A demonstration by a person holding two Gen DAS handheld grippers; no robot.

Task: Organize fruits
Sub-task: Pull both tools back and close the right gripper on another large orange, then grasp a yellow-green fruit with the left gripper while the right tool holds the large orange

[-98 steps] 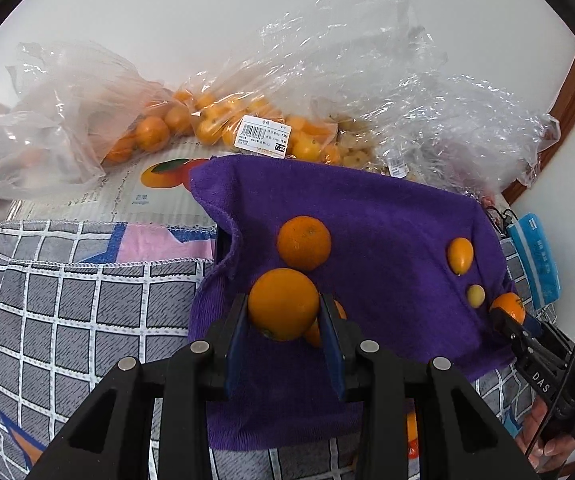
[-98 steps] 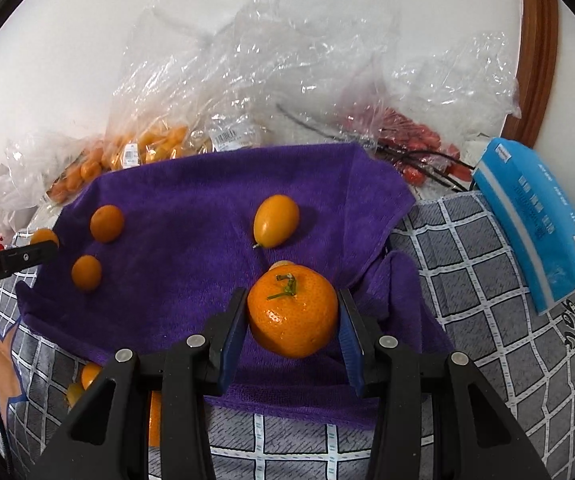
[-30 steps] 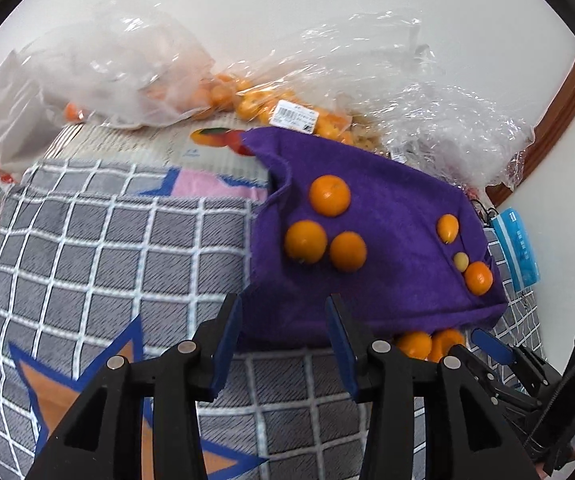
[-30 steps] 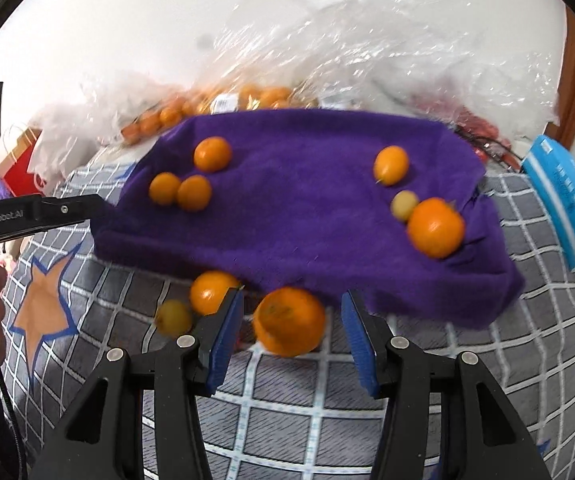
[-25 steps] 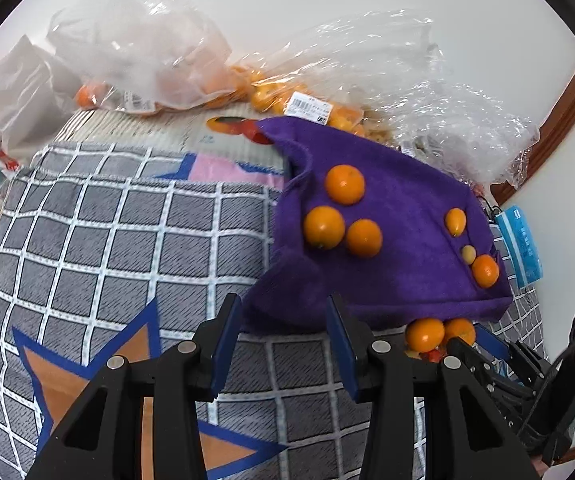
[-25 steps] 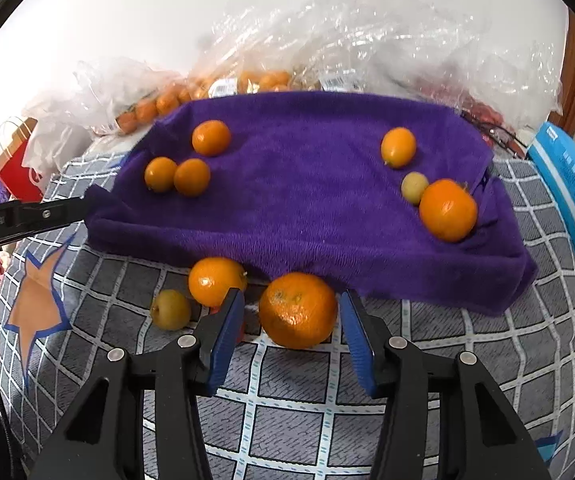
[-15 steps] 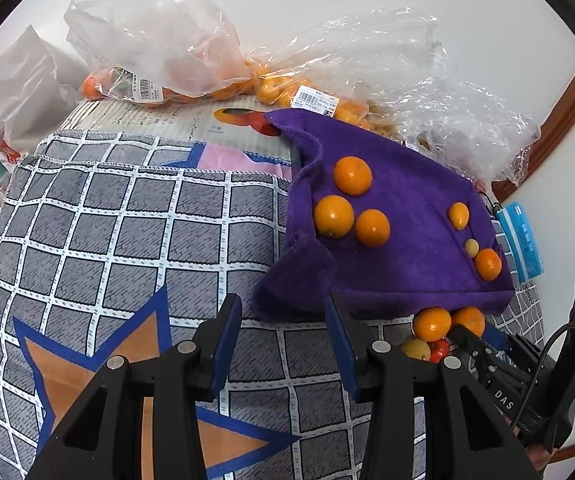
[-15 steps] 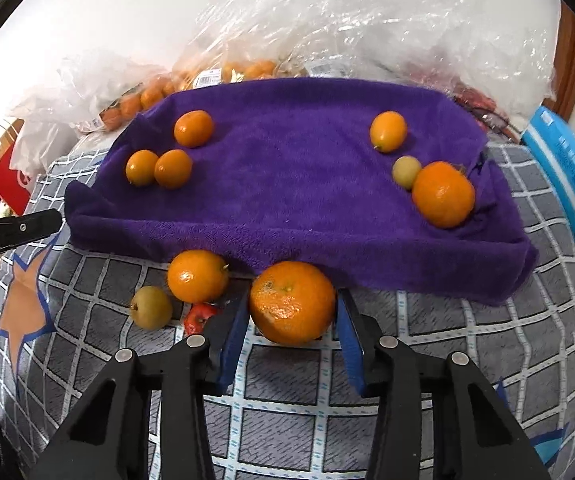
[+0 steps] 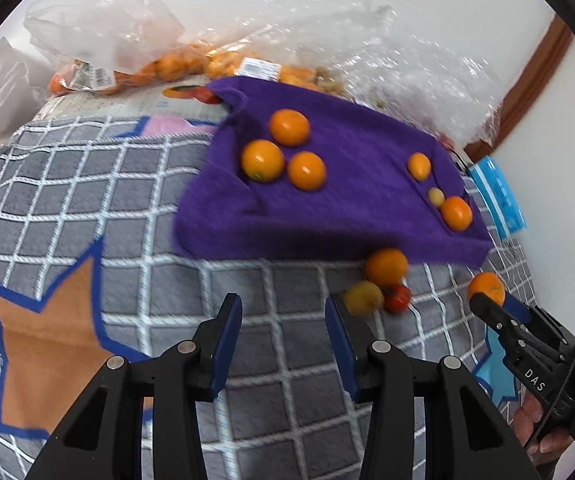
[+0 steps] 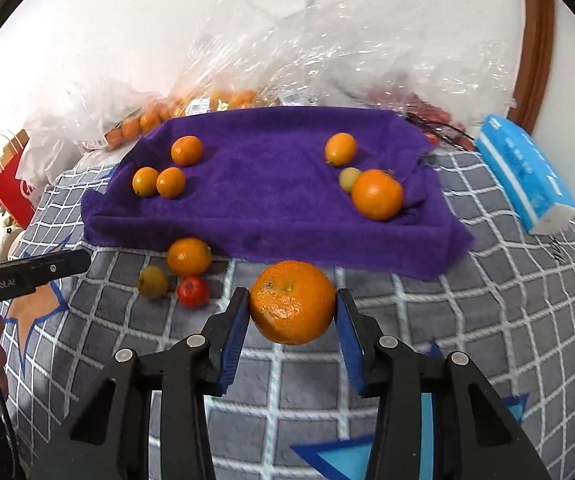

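The right claw [image 10: 292,312] bore the letters "DAS", and the left claw [image 9: 283,324] "Robot.AI". Six fruits lay on the purple towel [image 10: 263,196]: three far left, three far right. Three more sat on the checked cover [image 10: 467,320] by its near edge. The right claw gripped a big orange [image 10: 292,302] between its pads. The left claw stood open and empty over the cover.

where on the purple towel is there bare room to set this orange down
The middle of the purple towel is bare, between the three small oranges on one side and the big orange cluster on the other. The towel's front edge is crowded by loose fruit.
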